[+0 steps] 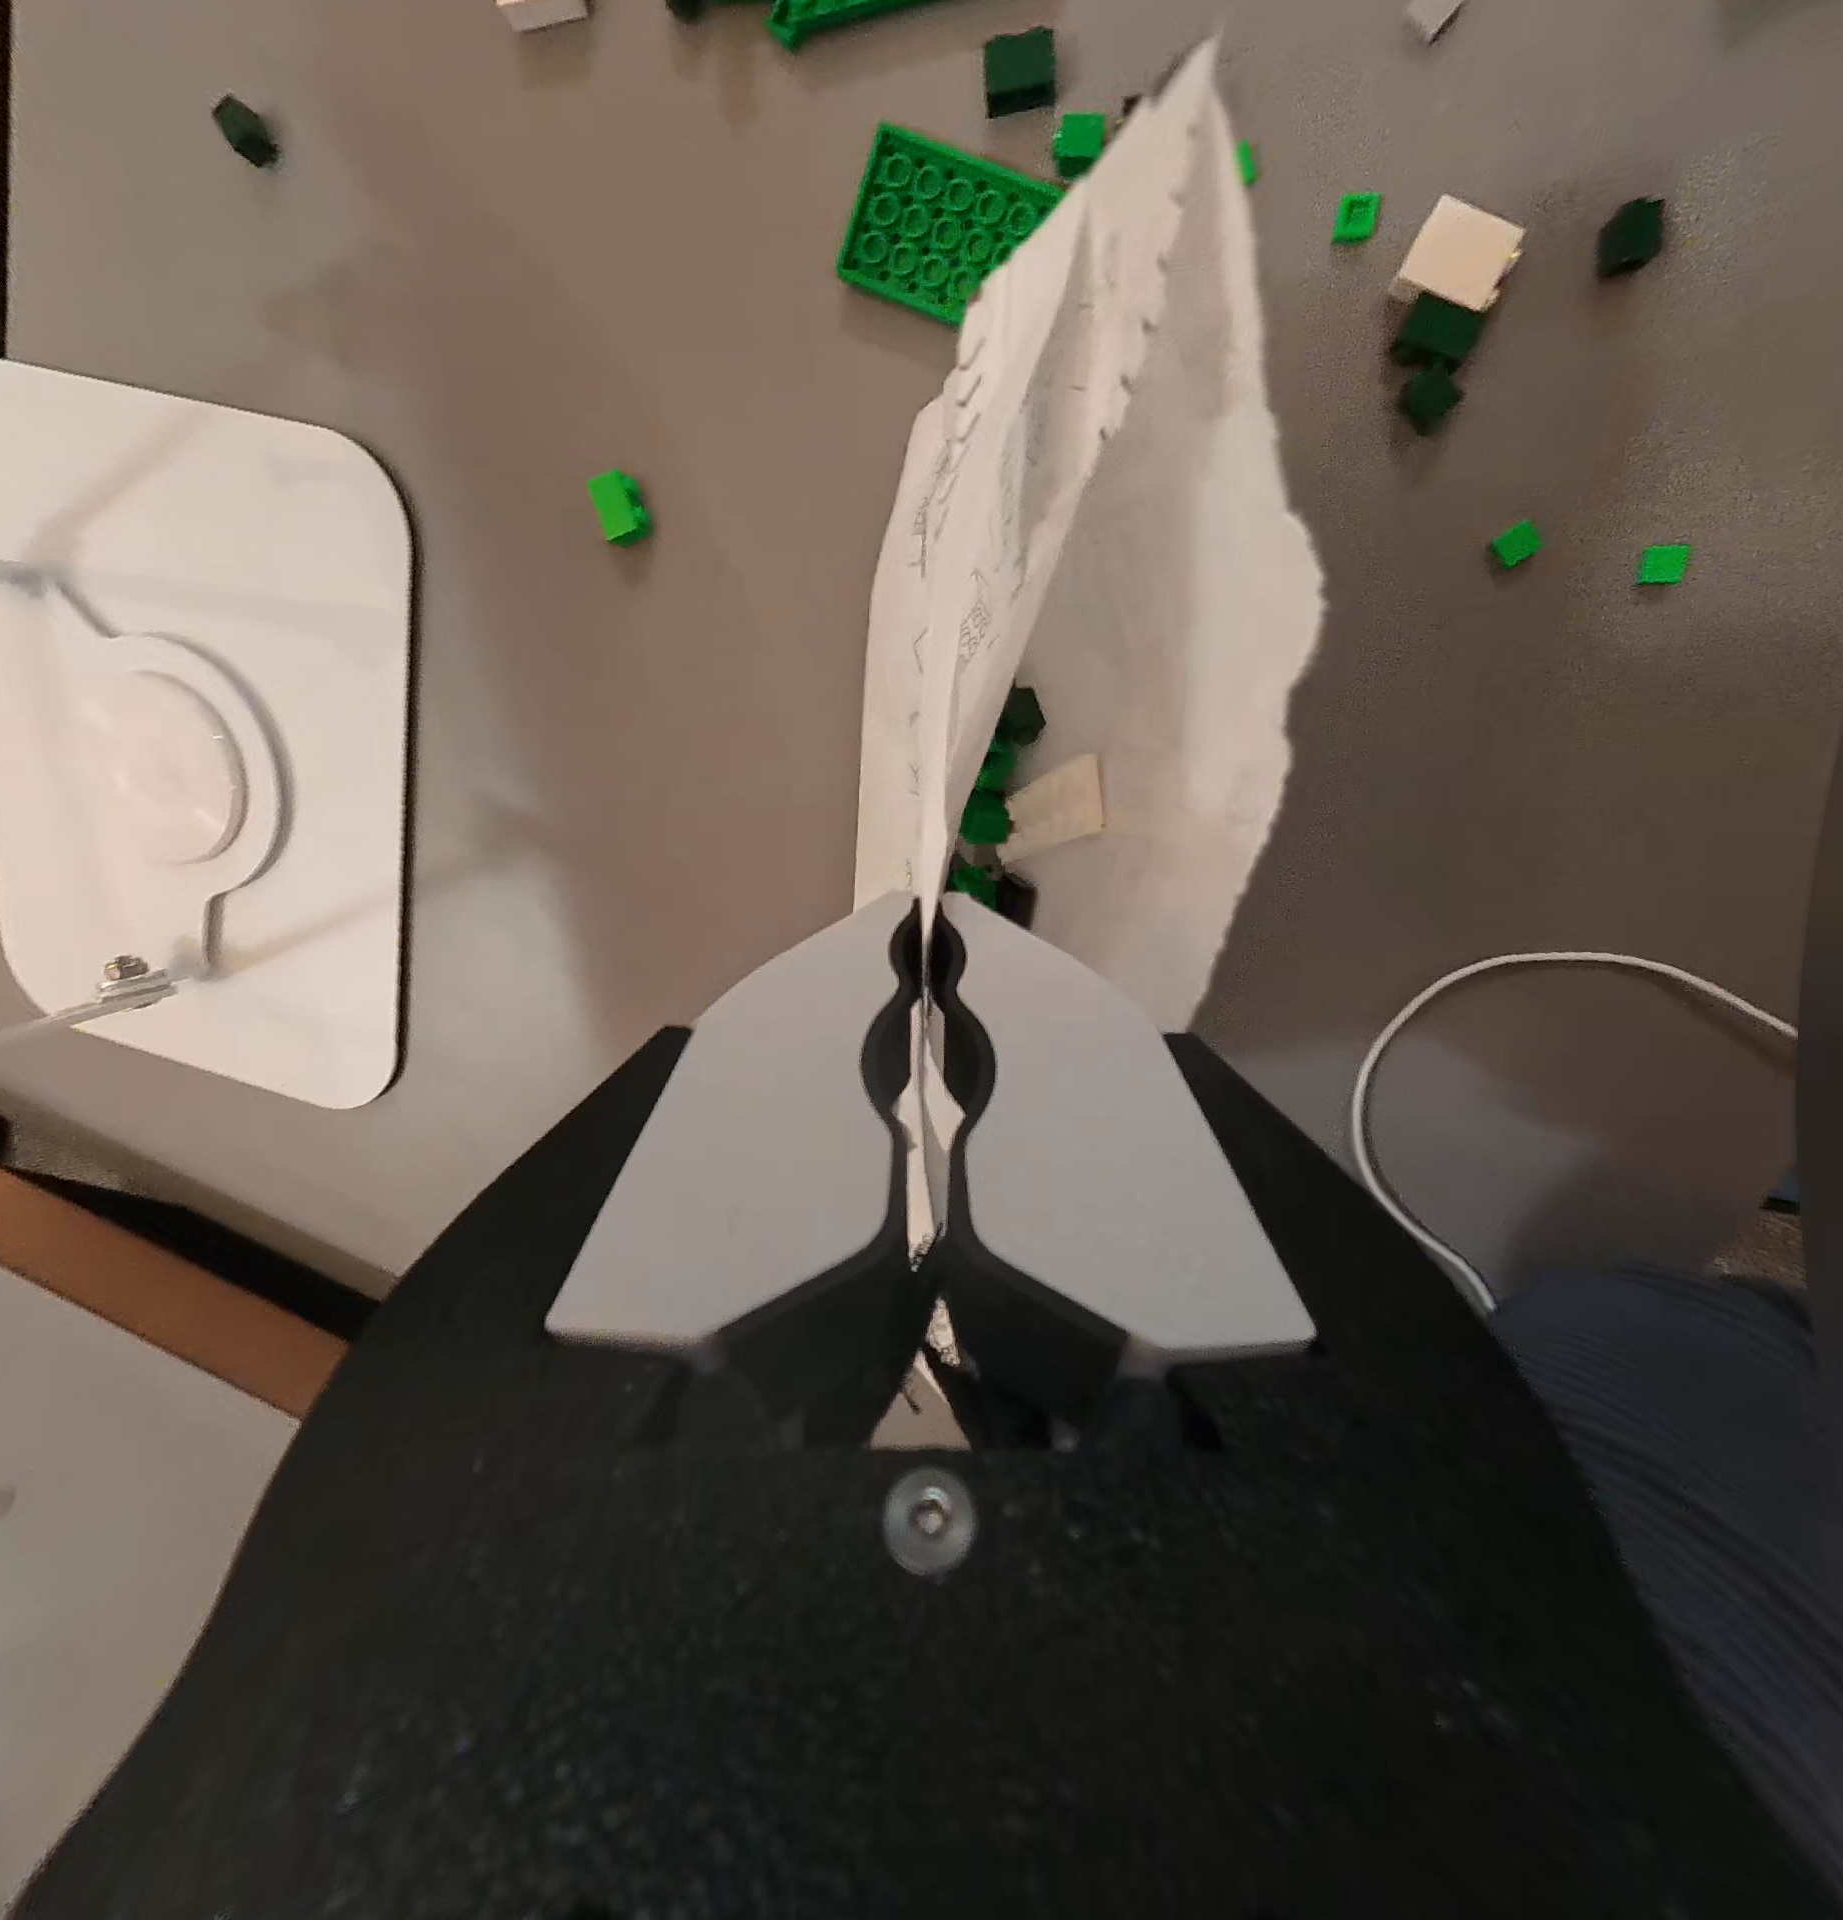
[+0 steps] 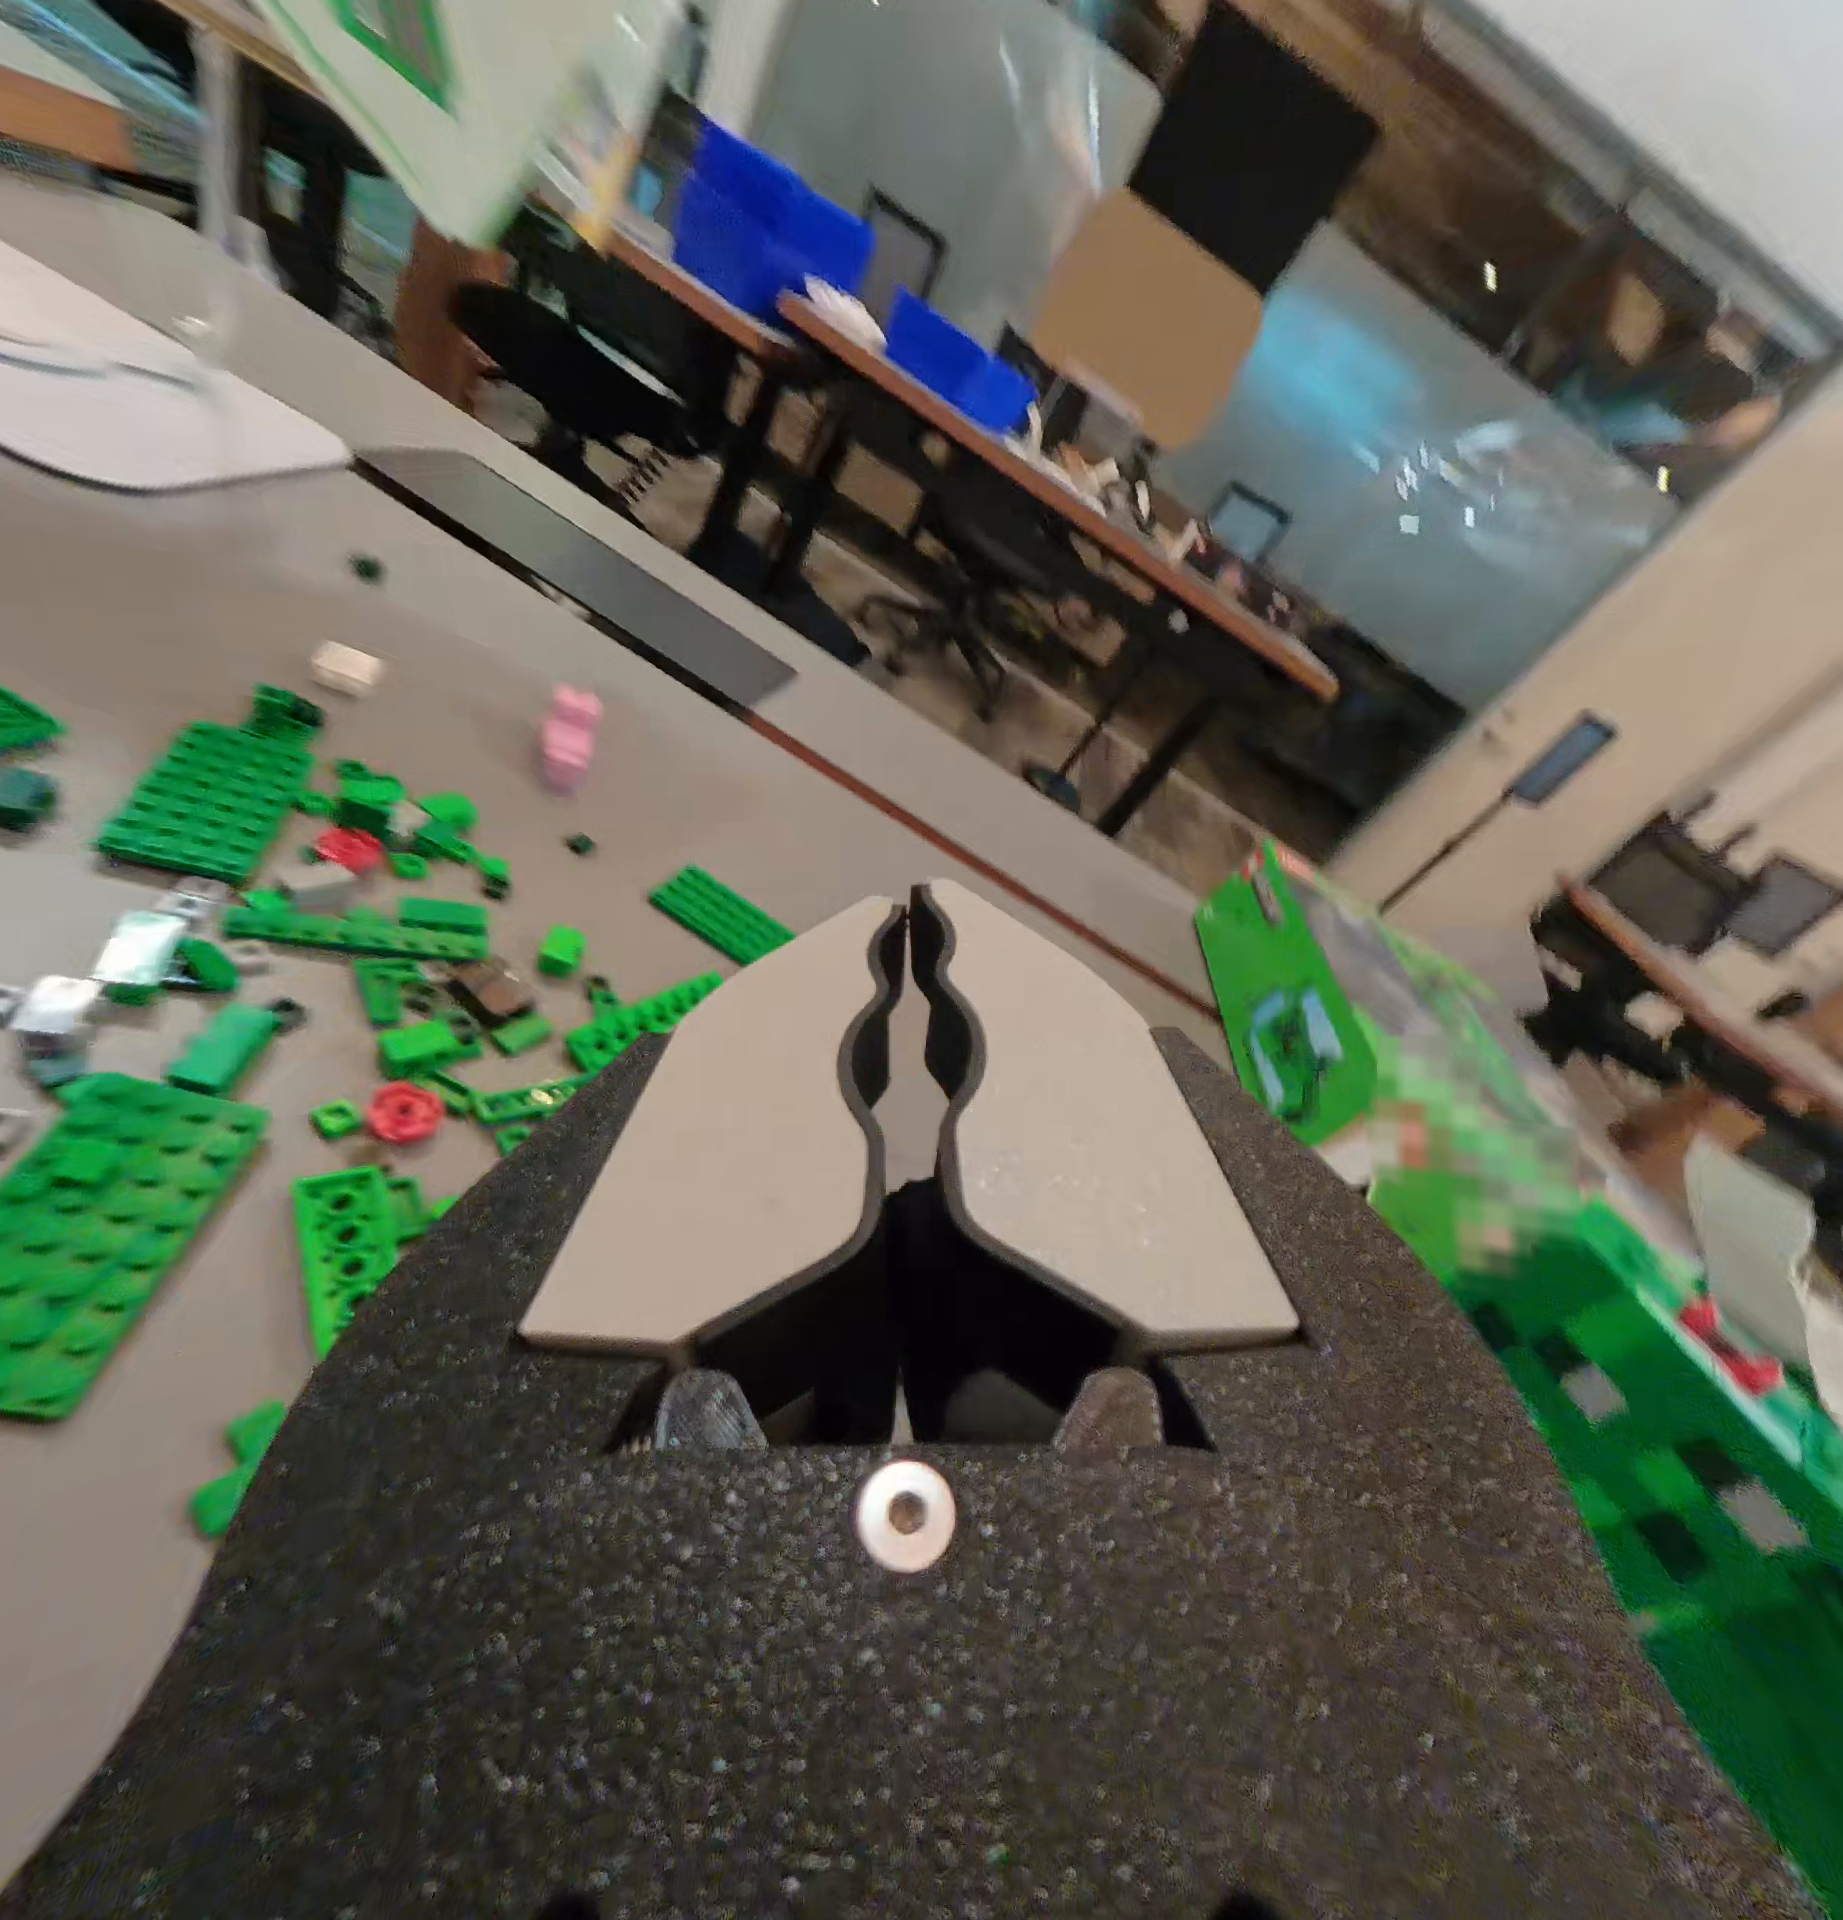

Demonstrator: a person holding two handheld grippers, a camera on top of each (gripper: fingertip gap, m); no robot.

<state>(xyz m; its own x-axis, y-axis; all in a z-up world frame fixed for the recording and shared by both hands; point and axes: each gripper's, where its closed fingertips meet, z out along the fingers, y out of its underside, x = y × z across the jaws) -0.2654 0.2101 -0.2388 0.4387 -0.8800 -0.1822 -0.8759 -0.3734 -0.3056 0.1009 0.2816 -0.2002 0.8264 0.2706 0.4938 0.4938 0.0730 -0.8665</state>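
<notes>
My left gripper [image 1: 927, 914] is shut on a torn white paper bag [image 1: 1083, 499] and holds it above the grey table [image 1: 584, 312]. The bag's mouth gapes, and several green bricks and a cream plate [image 1: 1057, 805] show inside it. My right gripper [image 2: 909, 902] is shut with nothing between its pads. It hangs over the grey table [image 2: 688, 748], to the right of a spread of green bricks and plates [image 2: 210, 800]. A pink brick figure [image 2: 569, 743] stands farther back on the table.
A green studded plate [image 1: 938, 234], loose green bricks and a cream tile [image 1: 1457, 255] lie on the table. A white stand base [image 1: 179, 727] sits at the left, a white cable [image 1: 1416, 1039] at the right. A green printed box [image 2: 1519, 1195] stands to the right of my right gripper. Tip to tip, the grippers are about 40 cm apart. The pink brick figure [image 2: 569, 743] is about 25 cm from my right fingertips.
</notes>
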